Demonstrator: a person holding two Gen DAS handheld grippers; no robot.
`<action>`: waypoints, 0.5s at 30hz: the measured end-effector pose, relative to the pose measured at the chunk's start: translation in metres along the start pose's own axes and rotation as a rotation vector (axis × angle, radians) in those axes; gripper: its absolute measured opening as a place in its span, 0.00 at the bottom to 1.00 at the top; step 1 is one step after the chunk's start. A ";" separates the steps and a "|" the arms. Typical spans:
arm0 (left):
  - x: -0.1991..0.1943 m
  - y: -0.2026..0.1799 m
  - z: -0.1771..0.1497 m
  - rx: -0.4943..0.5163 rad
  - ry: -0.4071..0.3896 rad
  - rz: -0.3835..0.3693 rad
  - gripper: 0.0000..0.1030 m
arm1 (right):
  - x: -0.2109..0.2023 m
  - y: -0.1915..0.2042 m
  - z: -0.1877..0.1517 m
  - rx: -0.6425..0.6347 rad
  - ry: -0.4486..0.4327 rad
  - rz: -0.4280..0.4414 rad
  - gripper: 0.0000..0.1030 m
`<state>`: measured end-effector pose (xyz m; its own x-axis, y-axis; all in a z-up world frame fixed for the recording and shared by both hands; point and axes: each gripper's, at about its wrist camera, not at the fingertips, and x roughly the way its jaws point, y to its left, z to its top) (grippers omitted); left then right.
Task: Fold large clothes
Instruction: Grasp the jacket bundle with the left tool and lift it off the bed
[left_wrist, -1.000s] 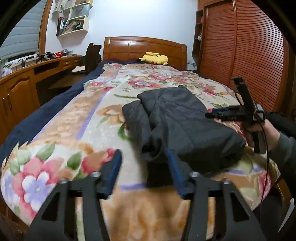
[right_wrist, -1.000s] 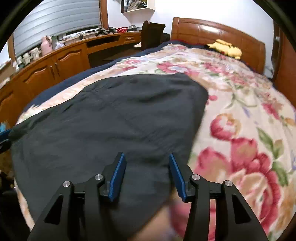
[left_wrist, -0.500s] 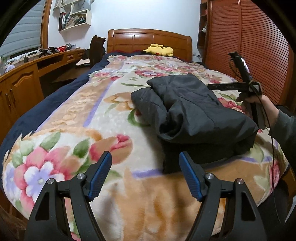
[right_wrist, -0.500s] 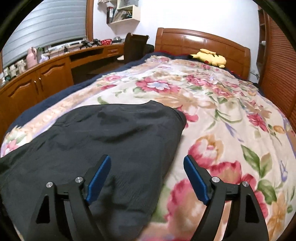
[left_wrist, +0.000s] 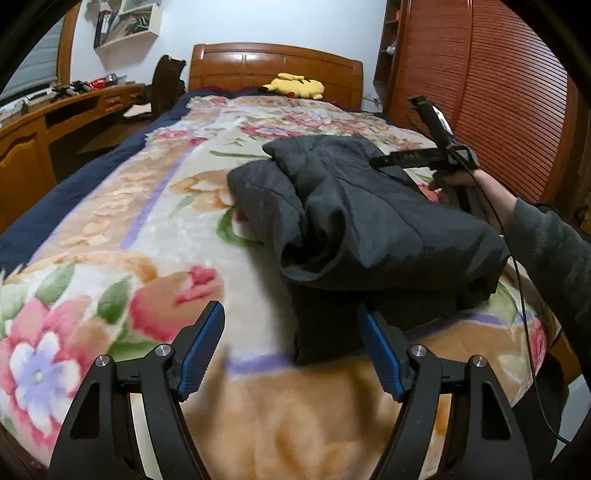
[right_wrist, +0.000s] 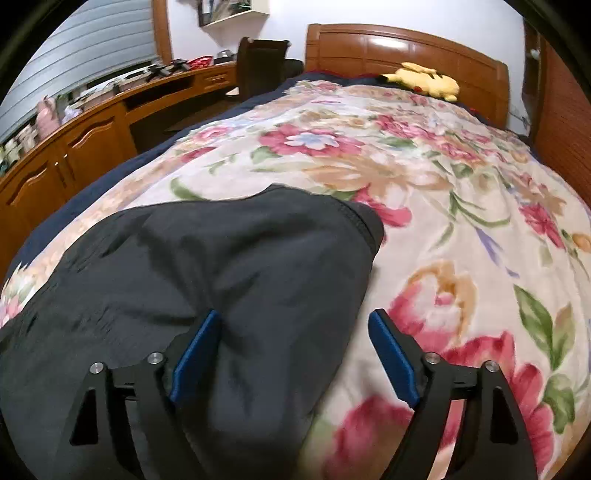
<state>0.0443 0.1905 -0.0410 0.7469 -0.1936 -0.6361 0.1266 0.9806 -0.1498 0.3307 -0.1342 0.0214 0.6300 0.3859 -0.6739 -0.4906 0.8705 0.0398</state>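
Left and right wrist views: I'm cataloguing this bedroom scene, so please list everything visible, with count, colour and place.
Dark grey padded garment: one, folded in a bundle on the blanket.
Floral plush blanket: one, cream with pink flowers, covering the bed.
Wooden headboard: one, brown, far end.
Yellow plush toy: one, by the headboard.
Wooden desk: one, brown, along the left wall.
Louvred wardrobe doors: reddish-brown, right side.
Wall shelf: one, white.
Left tool: black, blue pads, open.
Right tool: same, open over the garment.

A bed (left_wrist: 110, 236) under a floral blanket (right_wrist: 461, 206) fills the room, its wooden headboard (left_wrist: 273, 70) against a white wall (left_wrist: 258, 26). A wooden desk (right_wrist: 110, 122) runs along the bed's left edge; a louvred wardrobe (left_wrist: 498, 92) stands right.
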 end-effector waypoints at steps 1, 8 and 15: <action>0.002 -0.001 0.000 0.004 0.003 -0.010 0.58 | 0.005 -0.003 0.002 0.012 0.003 -0.001 0.89; 0.010 -0.001 0.000 -0.020 0.029 -0.092 0.36 | 0.036 -0.021 0.003 0.118 0.085 0.092 0.96; 0.002 -0.007 0.003 -0.004 0.014 -0.130 0.09 | 0.029 -0.005 -0.002 0.054 0.081 0.179 0.41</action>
<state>0.0473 0.1838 -0.0388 0.7149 -0.3195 -0.6219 0.2190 0.9470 -0.2348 0.3503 -0.1283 0.0008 0.4838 0.5119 -0.7099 -0.5562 0.8060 0.2022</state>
